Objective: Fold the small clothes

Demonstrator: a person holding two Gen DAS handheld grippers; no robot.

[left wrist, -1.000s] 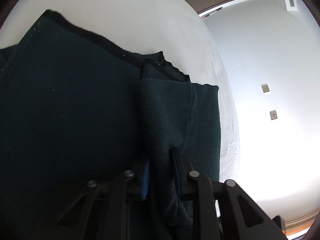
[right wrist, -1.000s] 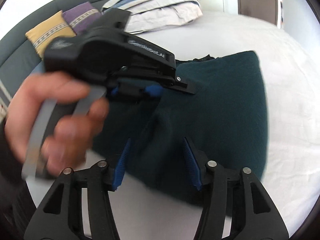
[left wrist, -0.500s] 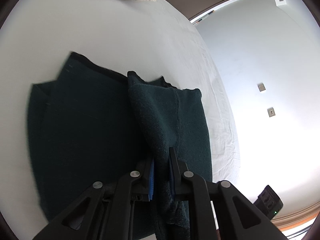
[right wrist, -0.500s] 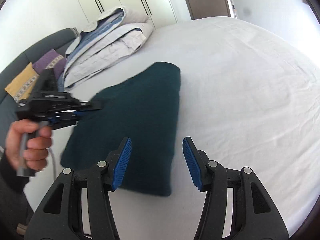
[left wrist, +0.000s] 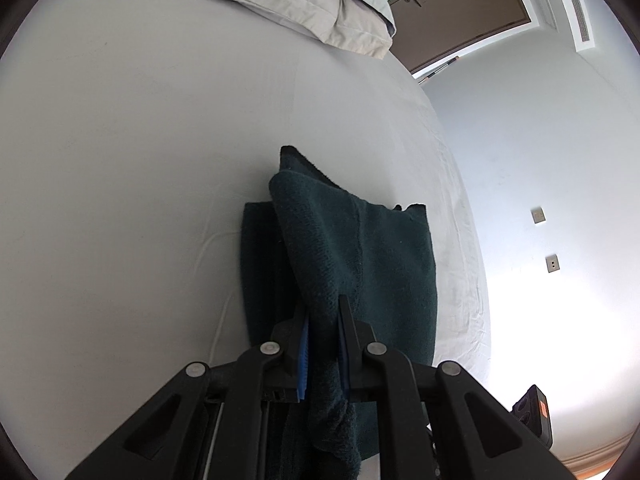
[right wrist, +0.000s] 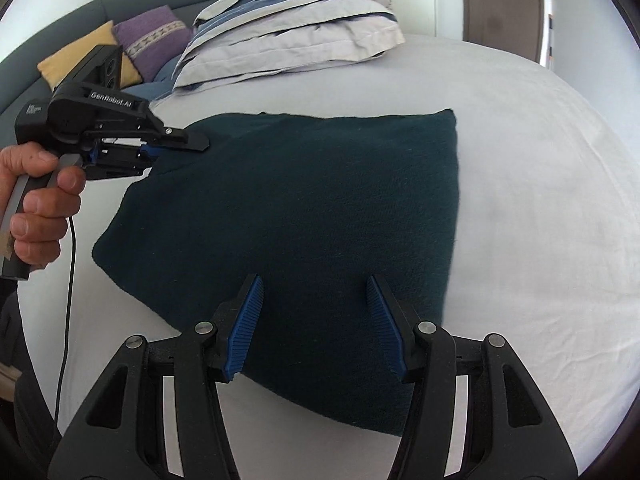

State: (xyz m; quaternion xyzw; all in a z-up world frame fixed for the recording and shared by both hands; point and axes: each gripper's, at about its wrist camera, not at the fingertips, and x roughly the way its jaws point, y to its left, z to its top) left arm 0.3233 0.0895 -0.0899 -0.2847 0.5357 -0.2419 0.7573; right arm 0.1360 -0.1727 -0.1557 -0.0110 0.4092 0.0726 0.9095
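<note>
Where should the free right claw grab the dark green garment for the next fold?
Probably the near right corner of the dark green garment, coming in low from the bed's bare right side. That edge lies flat and free; the left claw already pinches the left corner. The right claw hangs open just above it.

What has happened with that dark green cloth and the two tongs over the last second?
The left tongs have pulled back, dragging a pinched fold of the dark green cloth with them, so the cloth now looks narrower from their side. The right tongs are open over the cloth as before, gripping nothing. The bed is unchanged.
</note>
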